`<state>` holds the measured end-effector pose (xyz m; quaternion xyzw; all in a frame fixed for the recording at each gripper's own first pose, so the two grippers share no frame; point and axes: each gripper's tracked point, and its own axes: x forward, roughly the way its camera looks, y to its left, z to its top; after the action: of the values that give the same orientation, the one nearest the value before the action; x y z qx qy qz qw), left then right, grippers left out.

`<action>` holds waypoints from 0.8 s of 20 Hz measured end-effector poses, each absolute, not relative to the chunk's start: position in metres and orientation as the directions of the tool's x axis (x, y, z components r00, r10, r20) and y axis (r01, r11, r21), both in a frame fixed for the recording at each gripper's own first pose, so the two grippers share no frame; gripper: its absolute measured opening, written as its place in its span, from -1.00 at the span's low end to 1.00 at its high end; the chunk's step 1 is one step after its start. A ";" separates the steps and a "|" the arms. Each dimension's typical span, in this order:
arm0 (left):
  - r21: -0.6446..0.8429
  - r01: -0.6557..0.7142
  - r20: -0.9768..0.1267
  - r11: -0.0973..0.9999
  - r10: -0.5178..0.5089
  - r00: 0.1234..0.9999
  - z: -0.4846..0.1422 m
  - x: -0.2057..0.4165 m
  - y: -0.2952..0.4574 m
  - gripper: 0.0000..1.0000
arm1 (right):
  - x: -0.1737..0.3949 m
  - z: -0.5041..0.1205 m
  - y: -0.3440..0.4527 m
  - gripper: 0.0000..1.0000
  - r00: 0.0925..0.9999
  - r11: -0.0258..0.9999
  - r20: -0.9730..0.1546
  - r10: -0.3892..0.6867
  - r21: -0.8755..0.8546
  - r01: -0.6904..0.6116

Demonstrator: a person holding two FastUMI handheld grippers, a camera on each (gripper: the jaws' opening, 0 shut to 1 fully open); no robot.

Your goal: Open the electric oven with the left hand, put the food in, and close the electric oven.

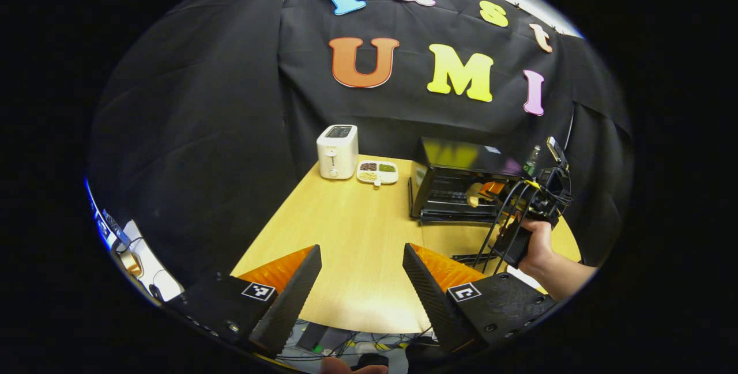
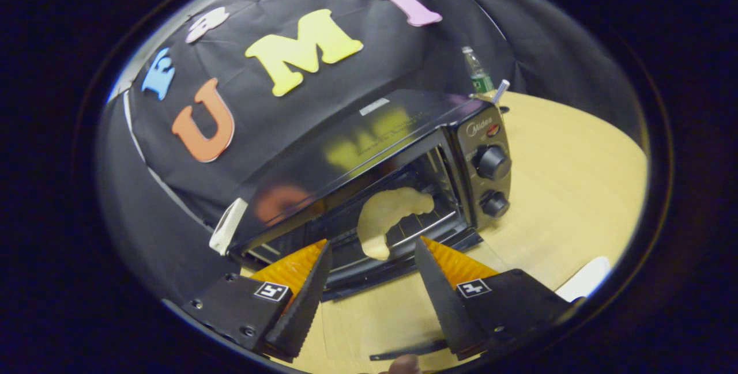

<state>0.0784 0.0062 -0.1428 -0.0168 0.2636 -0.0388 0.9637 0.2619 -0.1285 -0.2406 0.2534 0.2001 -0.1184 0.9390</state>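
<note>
Right gripper view, centre of frame: the electric oven (image 2: 369,189) stands with its door down, and the pale crescent-shaped food (image 2: 387,217) lies on the rack inside; the right claw (image 2: 372,264) gapes wide and holds nothing, just in front of the door, at lower centre; left gripper view puts the oven (image 1: 455,184) at right on the wooden desk (image 1: 351,230), a white toaster (image 1: 337,151) and a divided dish (image 1: 377,172) beside it; the left claw (image 1: 362,273) is wide apart, bare, over the desk's near edge.

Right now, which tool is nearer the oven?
Right. The right tool is open at the oven's open door, near the food. The left tool hangs back over the table.
</note>
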 end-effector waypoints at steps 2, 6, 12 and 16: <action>-0.081 0.103 -0.506 0.991 -0.130 0.853 -0.149 0.077 -0.013 0.86 | 0.228 -0.223 -0.126 0.86 0.899 0.901 -0.421 -0.116 0.337 0.274; -0.122 0.174 -0.523 0.977 -0.213 0.826 -0.172 0.075 -0.049 0.86 | 0.158 -0.191 -0.137 0.90 0.906 0.946 -0.400 -0.141 0.215 0.242; -0.194 0.250 -0.580 0.949 -0.317 0.751 -0.216 0.080 -0.115 0.89 | 0.062 -0.168 -0.183 0.92 0.881 0.923 -0.408 -0.239 0.184 0.336; -0.184 0.308 -0.596 0.933 -0.355 0.720 -0.250 0.085 -0.161 0.90 | 0.012 -0.154 -0.219 0.92 0.845 0.895 -0.409 -0.346 0.125 0.427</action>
<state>0.0846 -0.1612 -0.2501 -0.0358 0.3286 -0.1788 0.9267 0.0124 -0.2189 -0.1538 0.1063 0.1915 -0.2026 0.9545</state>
